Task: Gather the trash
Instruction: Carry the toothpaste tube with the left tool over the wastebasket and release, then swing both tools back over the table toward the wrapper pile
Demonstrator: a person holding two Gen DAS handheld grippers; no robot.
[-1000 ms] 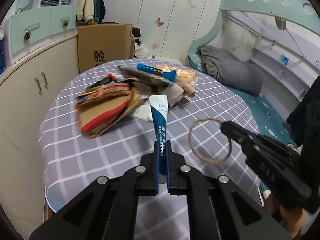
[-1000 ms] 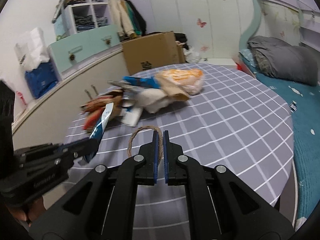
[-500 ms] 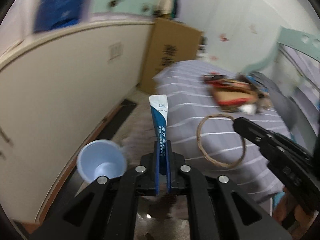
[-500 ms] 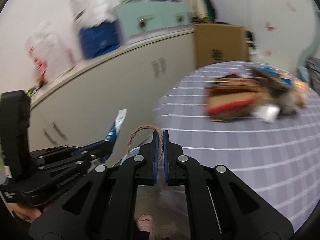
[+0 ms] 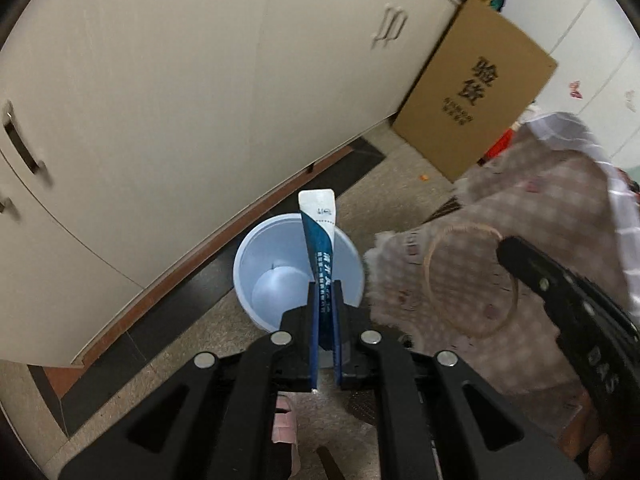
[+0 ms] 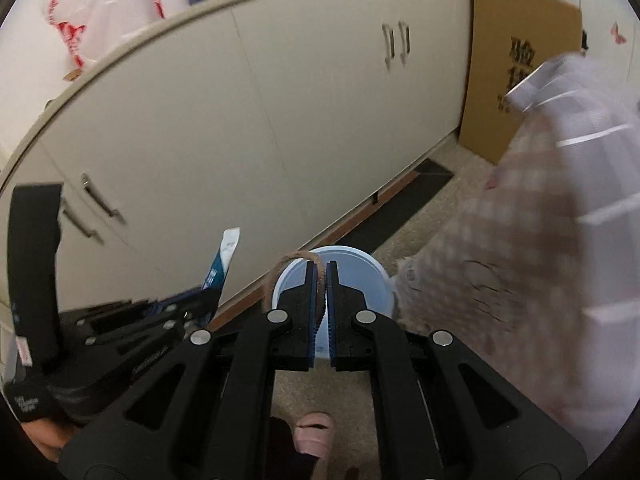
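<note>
The left claw was clamped on a blue and white sachet, whose white sealed end stood up past the fingertips. Seen from the left wrist, the sachet lay across the open mouth of a pale blue bin that stood on the speckled floor, close to the dark strip along the foot of a cream cabinet. The inside of the bin showed only its pale bottom.

The right claw was clamped on a thin brown loop of cord, which curved up and to the left of its fingertips. In the right wrist view those fingertips sat over the near rim of the same bin. From the left wrist, the loop hung as a full ring from the tip of the right claw, just to the right of the bin, in front of the hanging edge of a checked tablecloth.

The left claw appeared at the lower left of the right wrist view with the sachet pointing upward from it, to the left of the bin.

A brown cardboard box with printed characters leaned against the far end of the cabinet. A pink slipper showed on the floor below the claws.
</note>
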